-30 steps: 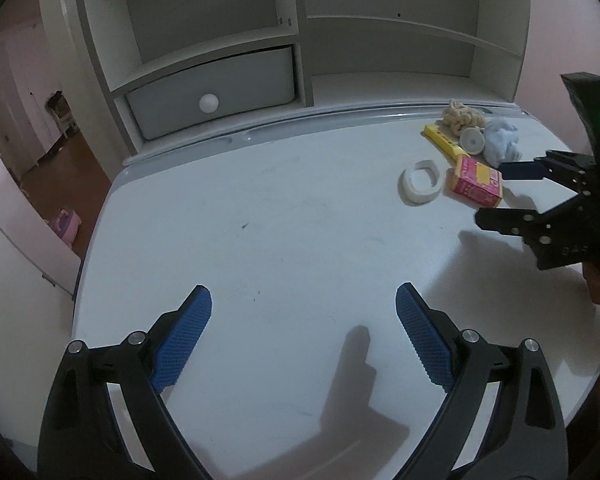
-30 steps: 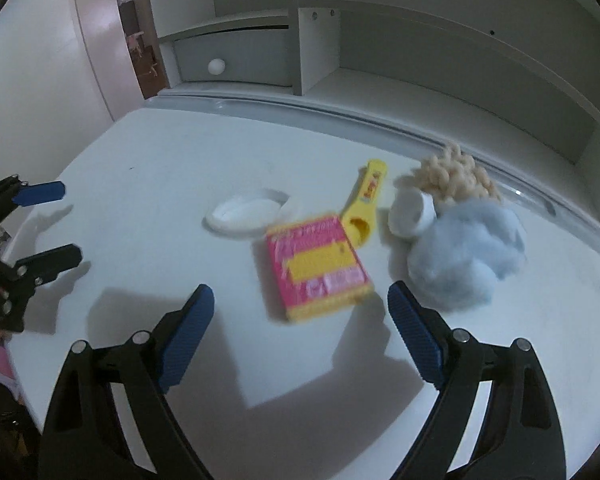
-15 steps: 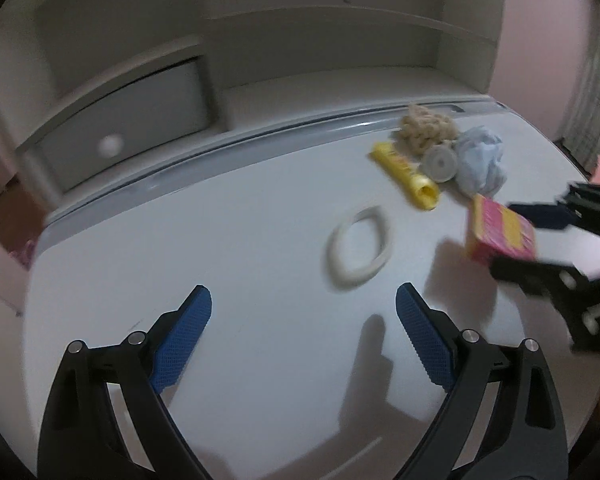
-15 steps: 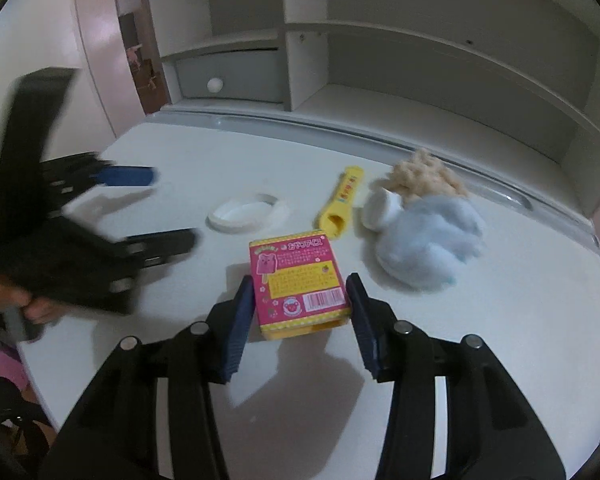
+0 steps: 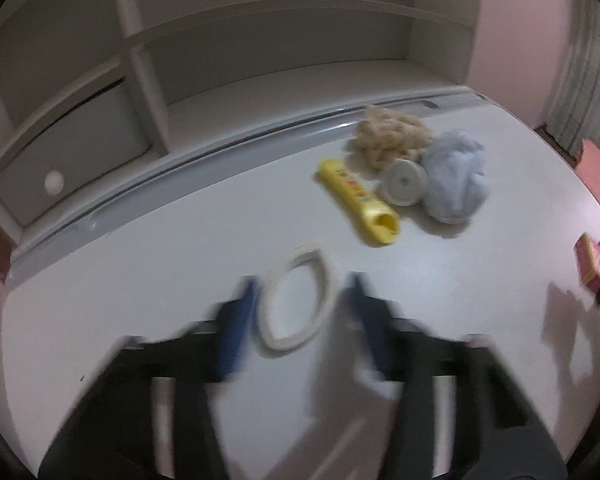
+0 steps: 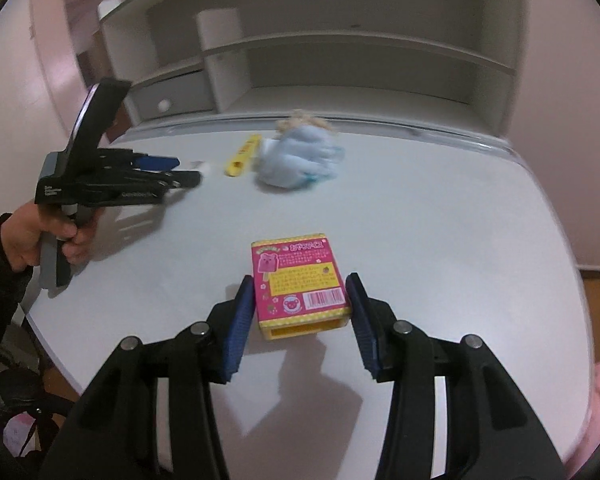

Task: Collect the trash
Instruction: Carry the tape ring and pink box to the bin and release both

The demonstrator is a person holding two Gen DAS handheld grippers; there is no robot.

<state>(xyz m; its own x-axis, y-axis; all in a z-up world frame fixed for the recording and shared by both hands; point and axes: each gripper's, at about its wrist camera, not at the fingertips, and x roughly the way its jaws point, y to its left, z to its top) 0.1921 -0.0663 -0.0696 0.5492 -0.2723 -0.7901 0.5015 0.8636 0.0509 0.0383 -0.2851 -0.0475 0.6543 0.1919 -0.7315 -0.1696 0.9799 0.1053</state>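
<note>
My right gripper (image 6: 300,312) is shut on a pink and yellow snack box (image 6: 300,284), held above the white desk (image 6: 440,220); the box also shows in the left wrist view (image 5: 594,266). My left gripper (image 5: 300,320) is blurred, its blue pads on either side of a white ring (image 5: 296,308) lying on the desk; whether the pads touch it I cannot tell. From the right wrist view the left gripper (image 6: 184,170) looks nearly closed. A yellow tube (image 5: 360,204), a small white cup (image 5: 402,182), a beige wad (image 5: 388,136) and a light blue wad (image 5: 456,176) lie at the back right.
A white hutch with shelves (image 5: 260,60) and a grey drawer (image 5: 64,160) stands along the desk's back edge. The desk's rounded front edge (image 6: 60,360) drops to the floor at left. A pink wall (image 6: 572,80) is at right.
My right gripper closed on the snack box and drew it back off the desk. My left gripper moved forward to the white ring and its jaws narrowed around it.
</note>
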